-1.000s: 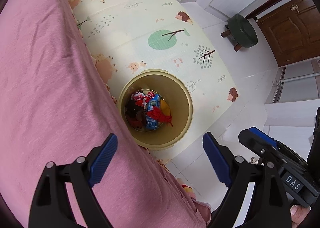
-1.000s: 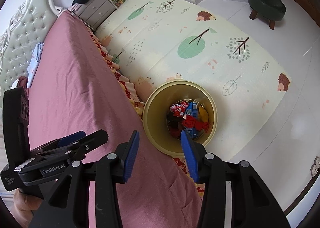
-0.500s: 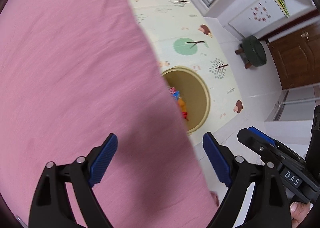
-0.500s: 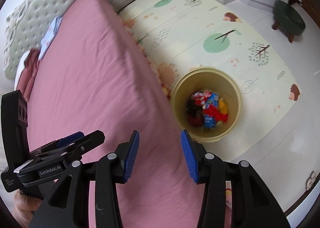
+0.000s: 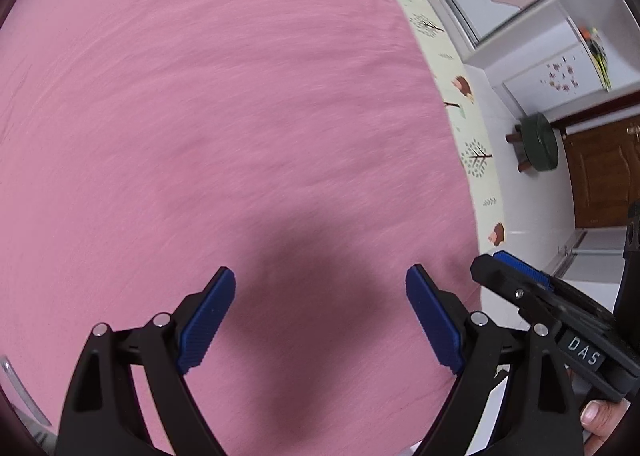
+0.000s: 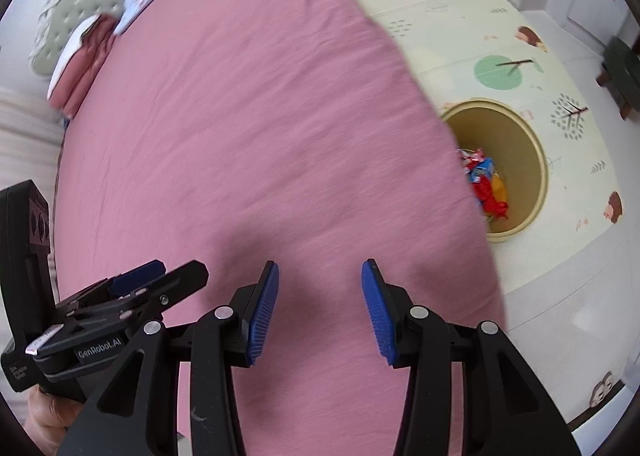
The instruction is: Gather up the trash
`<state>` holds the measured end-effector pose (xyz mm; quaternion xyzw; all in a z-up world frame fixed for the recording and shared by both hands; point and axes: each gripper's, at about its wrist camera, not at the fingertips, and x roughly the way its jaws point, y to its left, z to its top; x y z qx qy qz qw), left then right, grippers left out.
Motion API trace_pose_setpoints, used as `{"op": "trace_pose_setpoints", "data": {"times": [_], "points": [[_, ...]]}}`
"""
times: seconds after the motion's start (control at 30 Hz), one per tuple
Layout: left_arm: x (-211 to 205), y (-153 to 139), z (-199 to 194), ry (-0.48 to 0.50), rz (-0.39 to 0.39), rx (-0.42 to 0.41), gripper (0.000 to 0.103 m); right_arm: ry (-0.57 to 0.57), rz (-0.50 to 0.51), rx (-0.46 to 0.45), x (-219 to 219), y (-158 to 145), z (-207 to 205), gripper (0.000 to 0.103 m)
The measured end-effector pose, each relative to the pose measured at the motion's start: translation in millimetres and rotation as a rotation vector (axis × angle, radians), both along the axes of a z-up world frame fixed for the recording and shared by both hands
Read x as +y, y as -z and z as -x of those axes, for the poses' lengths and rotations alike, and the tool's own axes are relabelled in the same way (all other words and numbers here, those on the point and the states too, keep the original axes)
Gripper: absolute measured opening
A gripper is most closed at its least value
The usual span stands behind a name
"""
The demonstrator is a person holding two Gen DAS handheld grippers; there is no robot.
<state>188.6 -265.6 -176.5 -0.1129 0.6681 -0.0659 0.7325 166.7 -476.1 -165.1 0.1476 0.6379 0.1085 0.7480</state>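
In the left wrist view, the left tool (image 5: 320,320) hangs over the pink bedspread (image 5: 224,128) with its jaws spread wide and nothing between them; its own shadow falls on the cloth just ahead. No piece of trash shows anywhere on the sheet in this view, and the bin is out of sight behind the bed's edge. At the right border sit the play mat (image 5: 472,152), a dark green stool (image 5: 540,142) and part of the right tool, with a fingertip cut off at the corner. In the right wrist view, the right tool (image 6: 320,312) stands half open and empty above the same bedspread. The yellow bin (image 6: 520,160) lies ahead and to the right on the floor, hard against the bed, its near side hidden by the overhanging cover; red, blue and orange wrappers (image 6: 486,184) lie inside. The right tool is the nearer to the bin. Toward the headboard, folded items (image 6: 92,52) sit at the far left; motion blur makes it hard to say whether any is trash, though they look like cloth.
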Motion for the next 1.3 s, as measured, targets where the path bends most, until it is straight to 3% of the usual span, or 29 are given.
{"op": "trace_pose_setpoints", "data": {"times": [0.3, 0.53, 0.63, 0.8, 1.0, 1.2, 1.3], "points": [[60, -47, 52, -0.079, -0.044, -0.064, 0.096, -0.103, -0.005, -0.063, 62, -50, 32, 0.046], [90, -115, 89, -0.114, -0.08, -0.175, 0.098, -0.158, -0.003, -0.145, 93, -108, 56, 0.055], [103, -148, 106, -0.136, -0.089, -0.227, 0.099, -0.164, 0.008, -0.183, 100, -133, 64, 0.067], [120, -195, 125, -0.185, -0.11, -0.287, 0.099, -0.2, 0.03, -0.245, 110, -169, 74, 0.068], [134, -245, 150, -0.234, -0.214, -0.377, 0.099, -0.224, 0.018, -0.286, 124, -194, 89, 0.076], [147, -266, 164, -0.294, -0.215, -0.441, 0.099, -0.22, 0.092, -0.432, 130, -226, 99, 0.09], [149, -273, 164, -0.301, -0.239, -0.462, 0.099, -0.192, 0.077, -0.486, 125, -236, 98, 0.092]]}}
